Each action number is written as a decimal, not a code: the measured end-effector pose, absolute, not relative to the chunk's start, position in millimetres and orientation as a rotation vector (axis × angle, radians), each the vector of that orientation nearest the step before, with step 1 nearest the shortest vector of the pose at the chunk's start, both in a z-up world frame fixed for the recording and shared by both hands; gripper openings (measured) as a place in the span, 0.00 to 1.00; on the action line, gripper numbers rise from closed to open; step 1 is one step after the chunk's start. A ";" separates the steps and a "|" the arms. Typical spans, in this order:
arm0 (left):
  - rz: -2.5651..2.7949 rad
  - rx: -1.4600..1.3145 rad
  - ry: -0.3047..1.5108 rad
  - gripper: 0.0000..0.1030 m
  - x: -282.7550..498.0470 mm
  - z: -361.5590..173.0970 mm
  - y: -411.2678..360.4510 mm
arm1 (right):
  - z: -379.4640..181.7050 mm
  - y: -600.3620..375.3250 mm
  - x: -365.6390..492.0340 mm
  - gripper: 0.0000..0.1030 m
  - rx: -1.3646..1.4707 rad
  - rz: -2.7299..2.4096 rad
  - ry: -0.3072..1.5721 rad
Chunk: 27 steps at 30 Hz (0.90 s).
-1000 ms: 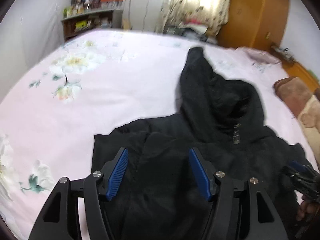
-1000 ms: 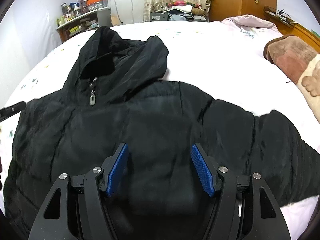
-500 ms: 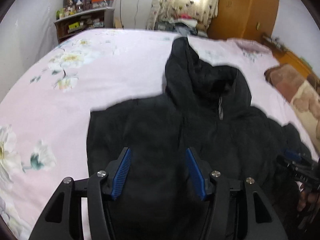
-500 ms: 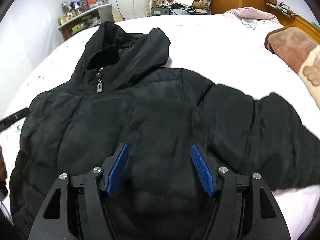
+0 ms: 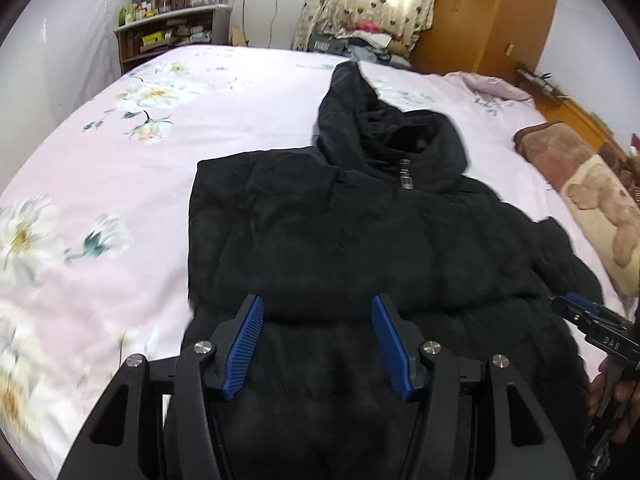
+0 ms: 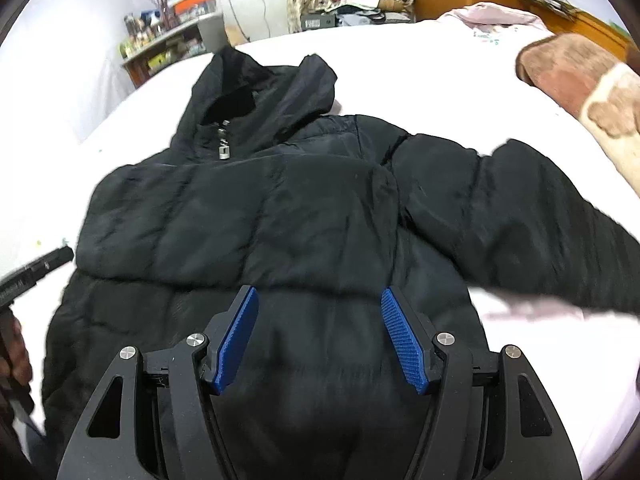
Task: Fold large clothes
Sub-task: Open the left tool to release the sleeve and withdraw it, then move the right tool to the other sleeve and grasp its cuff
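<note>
A black hooded puffer jacket [image 5: 340, 240] lies front up on the bed, hood toward the far end. In the right wrist view the jacket [image 6: 280, 220] has its right sleeve [image 6: 540, 232] stretched out to the right, while the left sleeve lies folded across the chest. My left gripper [image 5: 318, 344] is open and empty above the jacket's lower left part. My right gripper [image 6: 320, 336] is open and empty above the jacket's lower middle. The right gripper's tip [image 5: 588, 320] shows at the right edge of the left wrist view; the left one [image 6: 36, 272] shows at the left of the right wrist view.
The bed has a pink floral sheet [image 5: 100, 200]. A brown and cream blanket [image 5: 592, 200] lies at the right side. A cluttered shelf [image 5: 168, 36] and a wooden wardrobe [image 5: 492, 12] stand beyond the far end of the bed.
Both grippers have pulled back toward the jacket's lower edge and risen, so more of the jacket shows. Both stay open. The jacket has not visibly moved.
</note>
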State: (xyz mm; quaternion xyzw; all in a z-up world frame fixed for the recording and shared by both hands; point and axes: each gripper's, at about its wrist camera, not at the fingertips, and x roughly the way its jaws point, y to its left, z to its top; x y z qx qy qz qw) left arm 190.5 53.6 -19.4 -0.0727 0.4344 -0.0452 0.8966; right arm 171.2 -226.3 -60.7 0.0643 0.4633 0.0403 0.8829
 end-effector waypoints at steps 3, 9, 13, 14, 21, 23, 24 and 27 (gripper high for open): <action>-0.104 -0.156 0.891 0.57 158.5 -8.5 47.9 | -46.3 -224.7 139.0 0.63 0.163 0.098 0.943; -0.130 -0.181 0.861 0.57 112.4 15.0 33.9 | -26.2 -225.0 94.4 0.63 0.149 0.073 0.921; -0.156 -0.194 0.839 0.57 88.6 34.1 23.2 | -8.5 -228.1 62.1 0.63 0.145 0.054 0.897; -0.163 -0.195 0.832 0.57 83.2 38.2 20.8 | -3.3 -229.4 55.1 0.63 0.150 0.049 0.891; -0.192 -0.175 0.794 0.57 60.6 57.2 4.1 | 24.8 -243.4 15.8 0.63 0.178 0.023 0.826; -0.195 -0.168 0.779 0.58 57.2 62.3 0.8 | 29.2 -250.8 8.4 0.63 0.193 0.013 0.816; -0.194 -0.164 0.772 0.58 57.0 64.4 -0.4 | 30.6 -253.4 4.2 0.63 0.200 0.006 0.812; -0.193 -0.154 0.753 0.58 57.2 69.4 -6.1 | 33.8 -264.6 -2.7 0.63 0.217 -0.013 0.801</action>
